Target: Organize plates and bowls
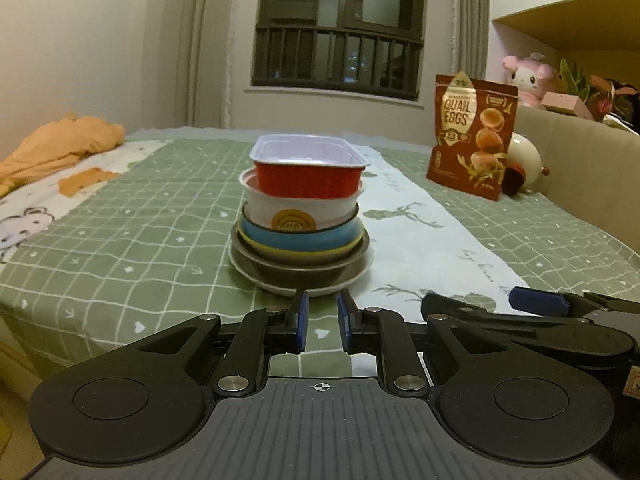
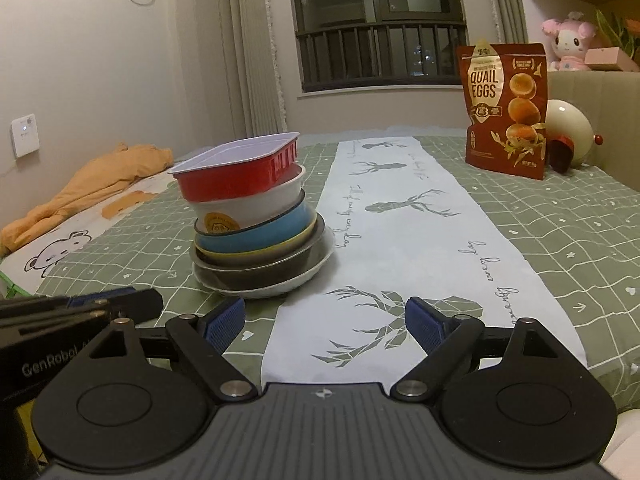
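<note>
A stack of dishes stands on the green checked tablecloth [image 1: 120, 248]. From the bottom it holds a white plate [image 1: 304, 289], a dark metal bowl [image 1: 296, 270], a yellow dish, a blue bowl [image 1: 296, 238], a white bowl [image 1: 296, 210] with an orange logo, and a red rectangular tray [image 1: 308, 178] on top. My left gripper [image 1: 322, 312] sits just in front of the plate's rim, its jaws nearly together with nothing between them. My right gripper [image 2: 325, 320] stands open and empty over the deer-print runner [image 2: 400, 240], right of the stack [image 2: 256, 232], which leans slightly.
A red quail-eggs bag [image 2: 506, 108] stands at the back right, with a cream round object [image 2: 568, 132] beside it. An orange cloth [image 2: 92, 184] lies at the far left. A pink plush toy [image 2: 570, 40] sits on a ledge behind.
</note>
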Demonstrator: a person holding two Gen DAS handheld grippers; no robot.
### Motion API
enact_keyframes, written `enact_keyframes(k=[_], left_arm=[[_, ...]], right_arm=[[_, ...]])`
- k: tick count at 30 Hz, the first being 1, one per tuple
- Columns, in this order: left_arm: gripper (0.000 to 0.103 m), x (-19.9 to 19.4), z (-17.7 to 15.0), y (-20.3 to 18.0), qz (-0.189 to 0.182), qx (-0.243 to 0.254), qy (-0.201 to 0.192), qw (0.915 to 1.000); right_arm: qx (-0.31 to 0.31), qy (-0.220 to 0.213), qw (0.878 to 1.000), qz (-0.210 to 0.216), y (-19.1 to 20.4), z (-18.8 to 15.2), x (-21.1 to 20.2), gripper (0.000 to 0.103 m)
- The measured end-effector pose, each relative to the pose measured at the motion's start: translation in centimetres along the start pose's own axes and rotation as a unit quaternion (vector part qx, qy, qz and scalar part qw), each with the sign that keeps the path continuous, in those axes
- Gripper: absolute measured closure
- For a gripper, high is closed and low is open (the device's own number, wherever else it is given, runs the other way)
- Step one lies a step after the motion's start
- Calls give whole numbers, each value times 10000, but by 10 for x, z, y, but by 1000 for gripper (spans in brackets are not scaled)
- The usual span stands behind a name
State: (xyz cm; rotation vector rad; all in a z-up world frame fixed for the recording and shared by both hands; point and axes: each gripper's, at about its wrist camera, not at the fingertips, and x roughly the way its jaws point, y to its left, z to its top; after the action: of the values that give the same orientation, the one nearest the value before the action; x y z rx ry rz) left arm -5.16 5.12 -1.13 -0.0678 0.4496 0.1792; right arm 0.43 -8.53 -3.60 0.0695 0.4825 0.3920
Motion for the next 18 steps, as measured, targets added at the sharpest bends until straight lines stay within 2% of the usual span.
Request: enact_keyframes(k=[8,18], left_arm=[[84,-5,2,-2,16,-3,-32,10000],[84,-6,3,2,12,-6,6,10000]], right_arm=[[27,-102,9999,-38,-4,4,-8,15],[20,-13,10000,-23,-1,4,-6,15]])
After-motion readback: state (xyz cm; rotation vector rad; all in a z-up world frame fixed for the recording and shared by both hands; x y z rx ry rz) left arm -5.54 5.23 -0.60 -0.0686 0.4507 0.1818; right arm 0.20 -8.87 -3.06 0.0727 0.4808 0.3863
